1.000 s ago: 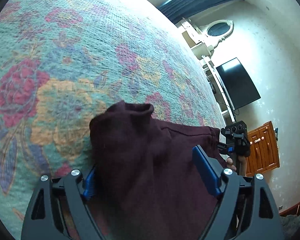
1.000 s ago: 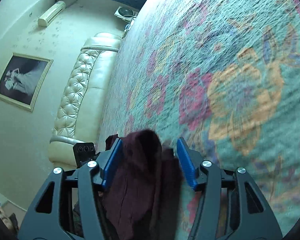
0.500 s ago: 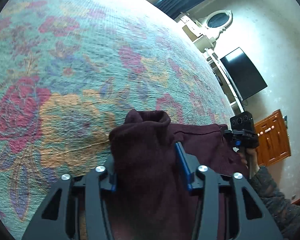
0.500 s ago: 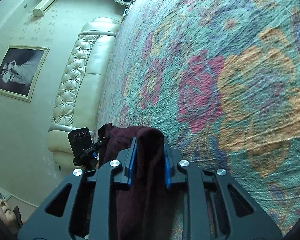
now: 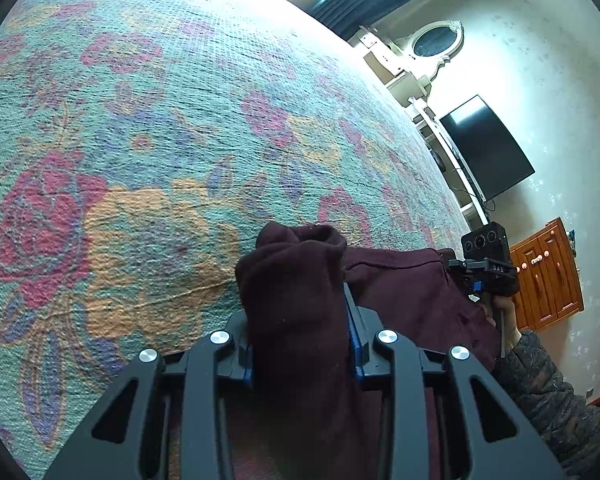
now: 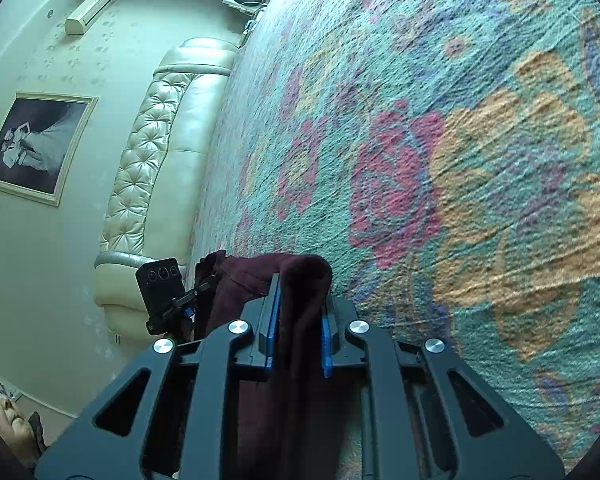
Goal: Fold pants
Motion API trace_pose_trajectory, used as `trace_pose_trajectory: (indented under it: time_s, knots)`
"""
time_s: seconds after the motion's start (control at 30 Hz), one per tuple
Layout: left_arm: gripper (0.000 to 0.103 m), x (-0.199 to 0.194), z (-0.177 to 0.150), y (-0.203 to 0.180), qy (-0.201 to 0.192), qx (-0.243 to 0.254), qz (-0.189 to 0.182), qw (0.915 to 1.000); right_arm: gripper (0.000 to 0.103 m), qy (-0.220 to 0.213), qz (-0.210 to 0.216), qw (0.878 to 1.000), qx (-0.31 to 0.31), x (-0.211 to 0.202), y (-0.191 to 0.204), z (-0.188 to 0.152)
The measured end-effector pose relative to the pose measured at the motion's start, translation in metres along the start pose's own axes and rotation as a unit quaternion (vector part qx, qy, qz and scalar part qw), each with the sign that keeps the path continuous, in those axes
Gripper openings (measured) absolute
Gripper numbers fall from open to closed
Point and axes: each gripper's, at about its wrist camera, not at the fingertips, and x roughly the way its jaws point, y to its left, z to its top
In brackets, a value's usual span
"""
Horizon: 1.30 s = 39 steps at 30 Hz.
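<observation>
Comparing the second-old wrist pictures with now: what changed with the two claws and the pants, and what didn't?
Both claws went from standing open around the maroon pants to pinching them. The left claw is closing on a thick bunch of cloth; the right claw is closing on a narrower fold. The pants bunched up between the pads. Unchanged: the flowered bedspread beneath and both hands' places.

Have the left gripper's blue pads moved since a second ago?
Yes. The left gripper pads are closing inward onto the maroon pants; the floral bedspread barely shifts.
</observation>
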Motion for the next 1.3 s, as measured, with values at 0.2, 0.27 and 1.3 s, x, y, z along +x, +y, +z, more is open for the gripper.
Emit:
trace_pose_trajectory:
  time_s: [0.2,0.27,1.3]
  knots:
    - [0.035,-0.002,-0.001,0.005,-0.001,0.002,-0.002,1.0000,0.015,-0.002,0.004,1.000,0.003,-0.002,-0.002,0.002]
    - [0.041,-0.003,-0.001,0.004,-0.003,0.007,-0.006,1.0000,0.016,-0.007,0.009,1.000,0.007,-0.003,-0.004,0.002]
    - [0.087,-0.037,-0.078,-0.041,0.007,0.000,0.011,0.9999,0.084,-0.068,0.083,0.994,0.036,-0.080,-0.001,-0.112]
